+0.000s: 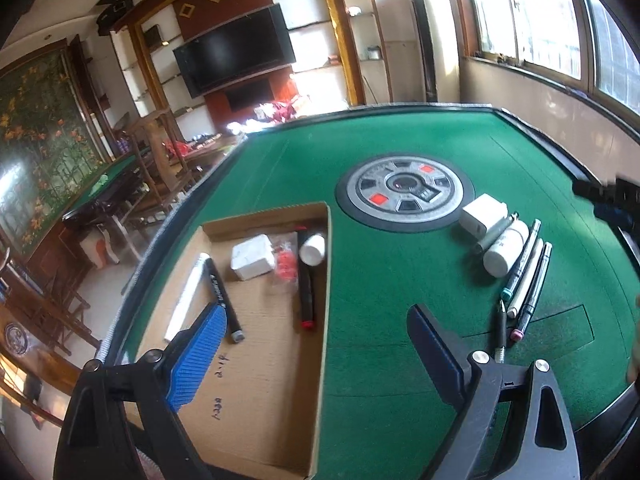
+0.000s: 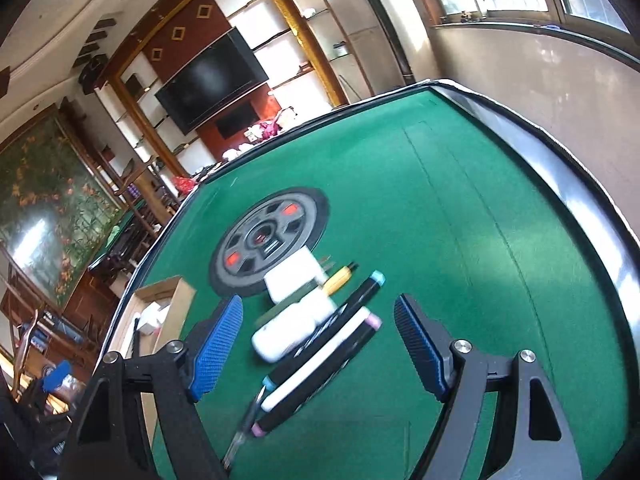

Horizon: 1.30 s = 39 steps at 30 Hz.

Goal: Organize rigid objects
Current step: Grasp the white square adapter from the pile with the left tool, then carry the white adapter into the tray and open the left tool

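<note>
A shallow cardboard box (image 1: 256,360) lies on the green table and holds a white charger (image 1: 252,257), a white bottle (image 1: 313,249), a red-tipped black marker (image 1: 305,292), a black pen (image 1: 224,300) and a white pen (image 1: 188,292). My left gripper (image 1: 316,340) is open and empty over the box's right wall. On the felt to the right lie a white adapter (image 1: 482,214), a white bottle (image 1: 505,247) and several pens (image 1: 528,280). My right gripper (image 2: 320,344) is open, hovering above that same bottle (image 2: 288,332) and the pens (image 2: 320,356), with the adapter (image 2: 294,278) beyond.
A round grey control panel (image 1: 404,192) sits at the centre of the green felt table (image 1: 380,360). The table's raised dark rim (image 2: 560,184) runs along the right. The box also shows at the left of the right wrist view (image 2: 160,308).
</note>
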Motion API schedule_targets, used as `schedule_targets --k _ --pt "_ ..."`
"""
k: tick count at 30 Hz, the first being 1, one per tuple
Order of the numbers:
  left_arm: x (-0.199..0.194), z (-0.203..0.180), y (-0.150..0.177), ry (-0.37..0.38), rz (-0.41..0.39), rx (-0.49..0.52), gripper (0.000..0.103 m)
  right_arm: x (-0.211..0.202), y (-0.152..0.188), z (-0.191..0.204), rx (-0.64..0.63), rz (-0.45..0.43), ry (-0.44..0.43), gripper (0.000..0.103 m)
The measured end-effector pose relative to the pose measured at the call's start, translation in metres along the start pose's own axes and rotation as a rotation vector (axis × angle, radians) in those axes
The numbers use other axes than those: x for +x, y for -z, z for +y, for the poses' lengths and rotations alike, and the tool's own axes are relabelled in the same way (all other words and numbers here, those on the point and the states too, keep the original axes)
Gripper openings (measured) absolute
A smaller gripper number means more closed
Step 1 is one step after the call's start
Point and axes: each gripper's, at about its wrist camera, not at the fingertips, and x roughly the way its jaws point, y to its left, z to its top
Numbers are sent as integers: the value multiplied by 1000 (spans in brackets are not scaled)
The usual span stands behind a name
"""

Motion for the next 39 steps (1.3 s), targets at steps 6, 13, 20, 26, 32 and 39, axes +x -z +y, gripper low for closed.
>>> schedule_targets --k 6,13,20,26,32,39 --pt "45 -9 -14 169 118 -75 94 18 -39 -10 -16 -79 56 79" --pt "87 -51 -38 261 152 -58 94 43 -33 -43 27 -117 71 80" --pt "127 -106 -85 371 123 -33 94 58 -31 -65 124 -47 34 79" --pt "156 -166 -107 393 110 148 96 67 -28 -59 106 -3 34 79" --pt "161 -168 -100 418 164 209 73 74 -27 -58 106 31 31 79" --pt "152 -109 -77 422 214 79 72 77 -25 -60 118 59 29 79"
